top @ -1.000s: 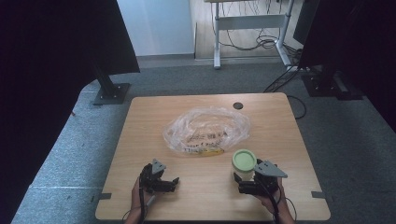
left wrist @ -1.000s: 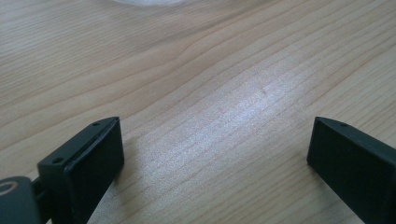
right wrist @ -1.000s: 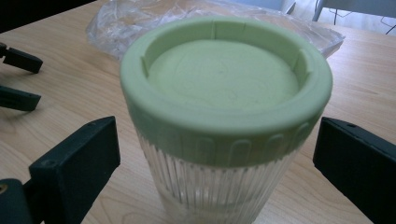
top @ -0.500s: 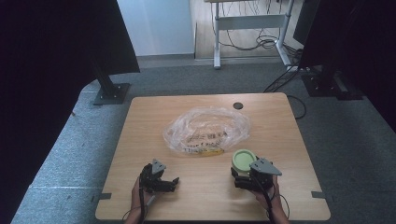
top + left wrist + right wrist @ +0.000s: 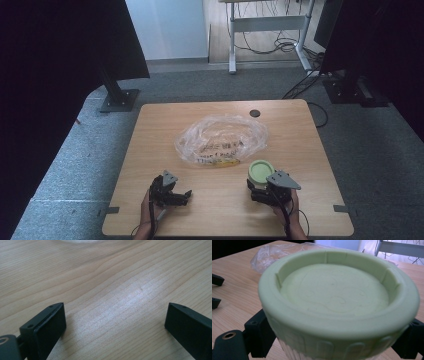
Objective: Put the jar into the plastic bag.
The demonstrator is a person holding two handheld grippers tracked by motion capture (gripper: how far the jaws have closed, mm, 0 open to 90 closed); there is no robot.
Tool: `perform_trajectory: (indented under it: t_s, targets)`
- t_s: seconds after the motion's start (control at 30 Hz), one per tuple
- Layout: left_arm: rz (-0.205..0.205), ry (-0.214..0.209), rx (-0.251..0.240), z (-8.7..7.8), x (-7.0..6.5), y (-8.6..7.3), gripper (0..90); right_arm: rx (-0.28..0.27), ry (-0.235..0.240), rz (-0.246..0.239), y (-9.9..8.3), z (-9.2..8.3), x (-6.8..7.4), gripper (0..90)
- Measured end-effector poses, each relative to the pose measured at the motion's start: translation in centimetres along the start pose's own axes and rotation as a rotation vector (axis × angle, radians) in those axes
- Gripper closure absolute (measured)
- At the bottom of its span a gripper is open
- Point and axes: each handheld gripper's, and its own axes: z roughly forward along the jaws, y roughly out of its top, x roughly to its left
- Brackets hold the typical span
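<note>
A jar with a pale green lid (image 5: 261, 171) stands on the wooden table (image 5: 300, 135) near its front right. My right gripper (image 5: 259, 186) is right behind the jar, and its grey plate hides part of it. In the right gripper view the lid (image 5: 337, 297) looms close and blurred. The right gripper (image 5: 337, 342) is open, with one black jaw on each side of the jar's body, close to it; contact is unclear. My left gripper (image 5: 185, 195) rests open at the front left. Between its jaws (image 5: 115, 322) lies bare wood.
A crumpled clear plastic bag (image 5: 222, 140) with printed writing and something yellow inside lies mid-table, just behind the jar. A small black disc (image 5: 255, 113) sits near the far edge. Desk legs and cables (image 5: 270, 45) stand on the floor beyond.
My right gripper has shifted slightly left, closing in on the jar. The jar, the bag and the left gripper have stayed put.
</note>
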Motion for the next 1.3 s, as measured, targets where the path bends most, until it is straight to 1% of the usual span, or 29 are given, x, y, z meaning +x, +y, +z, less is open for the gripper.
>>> perform_trajectory:
  t_s: [0.23, 0.43, 0.8, 1.3]
  targets:
    - [0.001, 0.000, 0.000, 0.0, 0.0, 0.0, 3.0, -0.007, -0.006, -0.027, 0.0, -0.2, 0.4, 11.1]
    - [0.001, 0.000, 0.000, 0.0, 0.0, 0.0, 3.1, -0.032, -0.008, -0.030, 0.5, -0.7, 0.5, 11.1]
    - [0.001, -0.001, 0.000, 0.0, 0.0, 0.0, 3.1, -0.077, -0.006, -0.037, 1.7, -1.9, 0.4, 11.1]
    - [0.001, 0.000, 0.000, 0.0, 0.0, 0.0, 3.1, -0.095, -0.003, -0.046, 2.9, -2.4, 0.3, 11.2]
